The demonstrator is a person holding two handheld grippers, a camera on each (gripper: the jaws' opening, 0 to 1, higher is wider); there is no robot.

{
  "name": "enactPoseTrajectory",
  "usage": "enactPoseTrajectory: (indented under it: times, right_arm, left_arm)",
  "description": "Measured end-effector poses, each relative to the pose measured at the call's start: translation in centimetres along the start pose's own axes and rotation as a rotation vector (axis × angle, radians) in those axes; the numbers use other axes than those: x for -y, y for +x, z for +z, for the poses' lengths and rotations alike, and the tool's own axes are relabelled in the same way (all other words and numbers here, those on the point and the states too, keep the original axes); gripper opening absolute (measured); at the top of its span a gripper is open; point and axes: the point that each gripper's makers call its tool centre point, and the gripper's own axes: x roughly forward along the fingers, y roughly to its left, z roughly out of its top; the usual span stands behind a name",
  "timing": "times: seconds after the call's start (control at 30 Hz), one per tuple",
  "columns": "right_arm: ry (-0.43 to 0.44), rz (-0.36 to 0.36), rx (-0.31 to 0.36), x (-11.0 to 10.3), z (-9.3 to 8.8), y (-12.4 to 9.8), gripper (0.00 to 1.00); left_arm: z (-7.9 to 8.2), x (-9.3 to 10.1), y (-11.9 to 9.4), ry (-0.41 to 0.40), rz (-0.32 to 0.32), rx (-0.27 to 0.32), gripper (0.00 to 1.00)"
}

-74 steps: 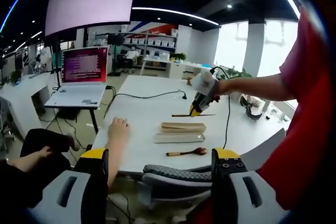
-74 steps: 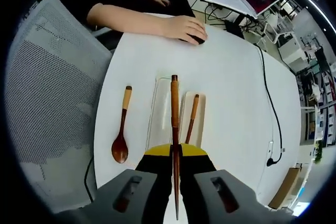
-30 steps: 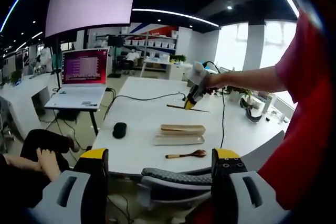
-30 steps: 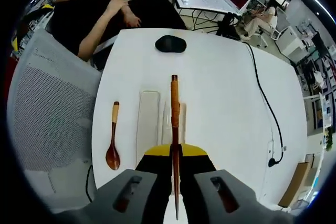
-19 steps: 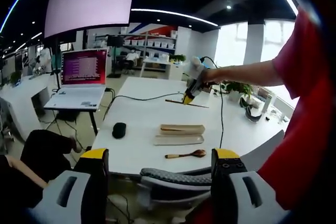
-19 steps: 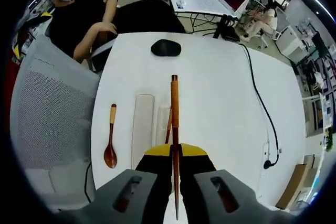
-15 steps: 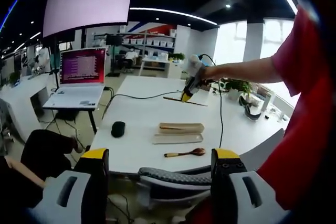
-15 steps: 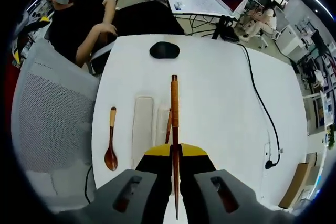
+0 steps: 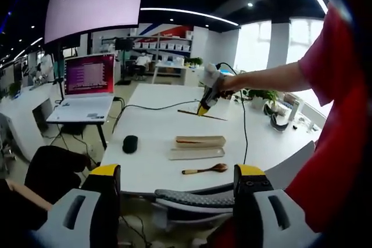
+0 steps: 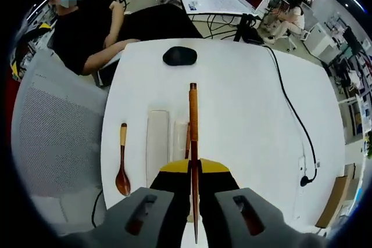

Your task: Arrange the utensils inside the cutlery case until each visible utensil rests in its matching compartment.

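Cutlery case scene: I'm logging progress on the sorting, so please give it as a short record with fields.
right gripper: shut on wooden stick, held above the table
left gripper: open, holding nothing
cutlery case: open, one utensil inside
lid: lying beside the case
wooden spoon: on the table, outside the case
black mouse: at the table's far edge

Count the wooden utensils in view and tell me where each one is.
3. A chopstick is clamped in the right gripper above the table. A second chopstick lies in the cutlery case. The spoon lies on the table beside the lid. The gripper may hide more.
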Motion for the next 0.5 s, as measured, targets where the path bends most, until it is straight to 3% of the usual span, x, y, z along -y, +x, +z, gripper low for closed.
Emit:
enactPoseTrajectory:
  times: [0.33,0.5]
  right_arm:
    - [0.008,-0.049,0.037,-0.4,-0.4,1.3,0.01]
    - [0.028,-0.051,0.04,-0.7,-1.3,2.4,0.01]
  left_arm:
    - [-0.7,-0.2,0.0,-0.02,0.016,-0.013,0.81]
    - [0.5,-0.3,-0.1,-0.029,0.016,0.027,0.83]
